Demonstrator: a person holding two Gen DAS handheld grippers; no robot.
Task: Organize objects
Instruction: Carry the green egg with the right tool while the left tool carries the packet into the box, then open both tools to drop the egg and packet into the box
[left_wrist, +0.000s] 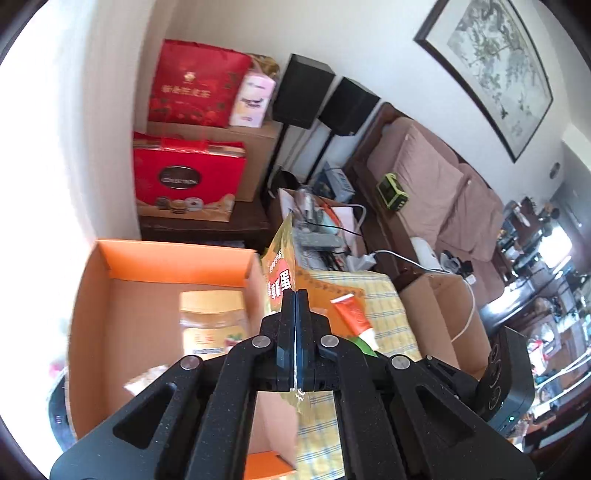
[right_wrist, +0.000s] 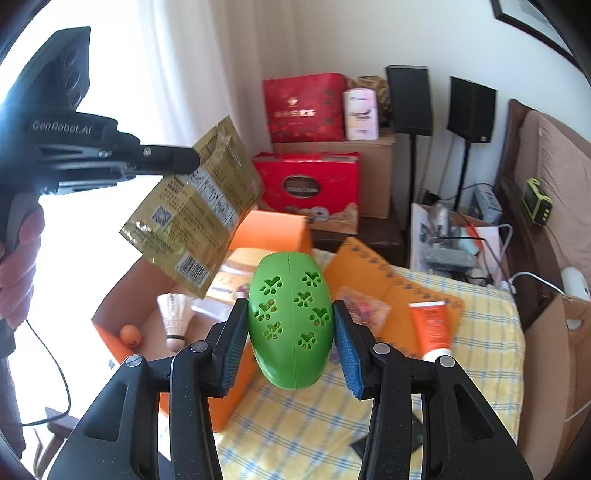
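Both hands appear to be mid-carry, each bringing one item toward the orange box (right_wrist: 273, 230), so the step in hand looks like the transfer just ahead of the drop. The left gripper (left_wrist: 296, 295) has its jaws pressed fully together on the edge of a gold foil packet (left_wrist: 277, 273); in the right wrist view that same packet (right_wrist: 192, 218) hangs in the upper left of the frame, tilted, above the box's open top. The right gripper (right_wrist: 291, 325) is partly closed, its blue pads against both sides of a green egg-shaped case (right_wrist: 290, 317) at the centre of the frame. The case is glossy plastic with a seam running lengthwise and paw-print cut-outs across both halves, so it should be rigid, though its smooth curved shell could slip. The packet is thin and crinkled, printed with text, a barcode and a QR code on the back and red characters on the front. Inside the box lie a clear jar (left_wrist: 212, 319), a shuttlecock (right_wrist: 175, 314) and a small orange ball (right_wrist: 130, 336). An orange tube (right_wrist: 432, 328) sits on the yellow checked cloth (right_wrist: 487, 325) at centre right, outside the box. The next move probably calls for lowering each item over a free spot in the box before opening the jaws, keeping clear of the jar.
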